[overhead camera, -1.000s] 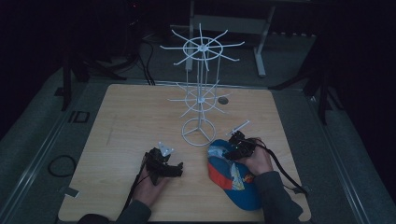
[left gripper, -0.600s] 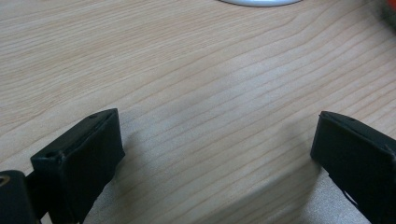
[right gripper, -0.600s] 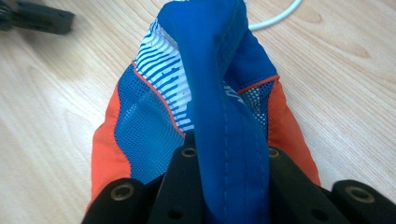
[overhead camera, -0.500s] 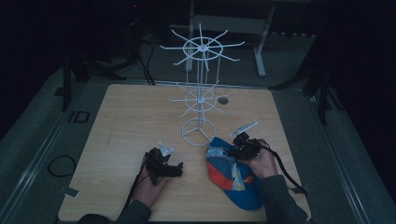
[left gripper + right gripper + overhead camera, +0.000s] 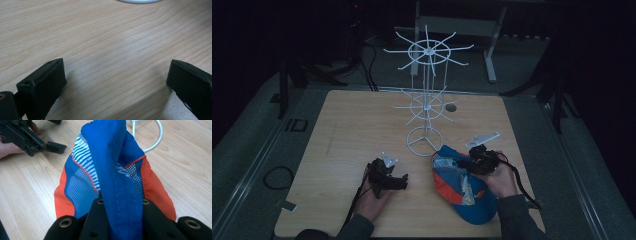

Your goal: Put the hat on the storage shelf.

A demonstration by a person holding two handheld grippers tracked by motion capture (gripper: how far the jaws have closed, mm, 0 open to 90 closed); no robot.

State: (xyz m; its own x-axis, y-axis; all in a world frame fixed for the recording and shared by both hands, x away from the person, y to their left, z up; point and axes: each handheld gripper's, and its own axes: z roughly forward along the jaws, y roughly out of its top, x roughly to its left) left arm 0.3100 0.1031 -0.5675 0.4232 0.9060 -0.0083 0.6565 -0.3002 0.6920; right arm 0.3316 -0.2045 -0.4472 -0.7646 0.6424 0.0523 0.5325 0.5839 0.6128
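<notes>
A blue and orange cap [image 5: 464, 190] with striped mesh panels lies on the wooden table [image 5: 347, 125] at the front right. My right gripper [image 5: 465, 162] is shut on the cap's blue fabric [image 5: 117, 190], which is pinched and folded up between its jaws. My left gripper [image 5: 399, 182] rests on the table at the front left, jaws wide apart with only bare wood [image 5: 112, 57] between them. The left gripper [image 5: 32, 141] lies to the cap's left in the right gripper view. A white wire display stand [image 5: 427, 100] rises behind the cap.
The stand's ring base [image 5: 424, 141] sits just behind the cap, and its rim [image 5: 155, 140] lies close to the lifted fabric. Wire arms [image 5: 402, 51] spread out at two levels above. A small round dark spot [image 5: 451, 107] marks the table behind the stand.
My right gripper has shifted slightly and gathered the cap's near edge up. The left gripper has stayed in place.
</notes>
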